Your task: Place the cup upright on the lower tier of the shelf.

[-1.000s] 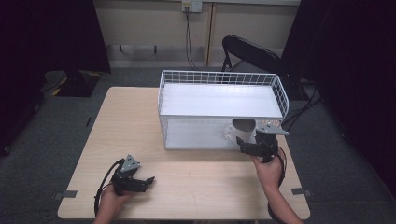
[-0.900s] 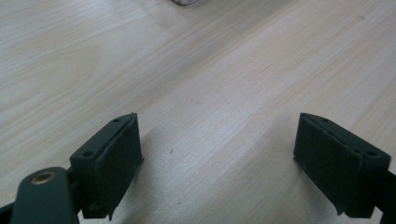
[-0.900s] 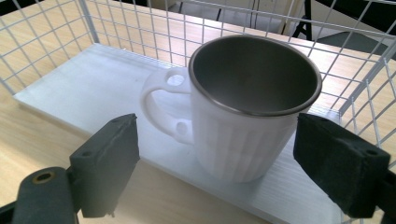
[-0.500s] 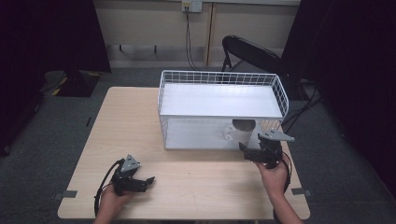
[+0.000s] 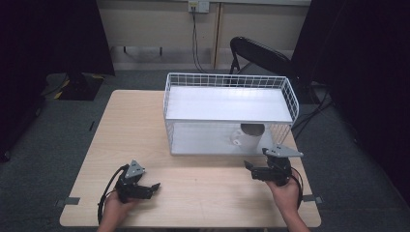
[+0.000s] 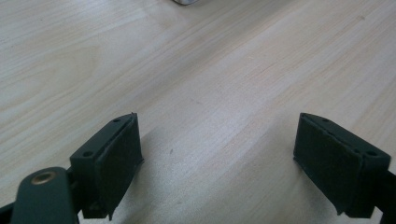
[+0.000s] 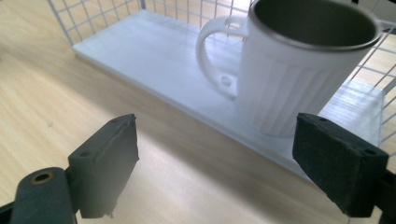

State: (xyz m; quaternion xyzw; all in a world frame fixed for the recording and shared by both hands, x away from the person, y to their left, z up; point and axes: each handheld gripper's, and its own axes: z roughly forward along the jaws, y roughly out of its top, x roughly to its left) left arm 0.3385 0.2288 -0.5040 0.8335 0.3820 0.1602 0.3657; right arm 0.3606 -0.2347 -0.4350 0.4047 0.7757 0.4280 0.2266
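A wire rack [image 5: 229,104] stands on the far half of the worktop [image 5: 135,140], set toward its right side, and a mug [image 5: 249,135] sits on the rack's lower shelf near the right end, under the upper shelf, with its handle turned to the left. The right tongs [image 5: 249,168] lie near the worktop's front right corner, just before the rack and the mug, while the left tongs [image 5: 153,187] lie at the front left, well apart from both. Behind the worktop, on the floor, a chair [image 5: 261,53] stands beyond the rack's right end.
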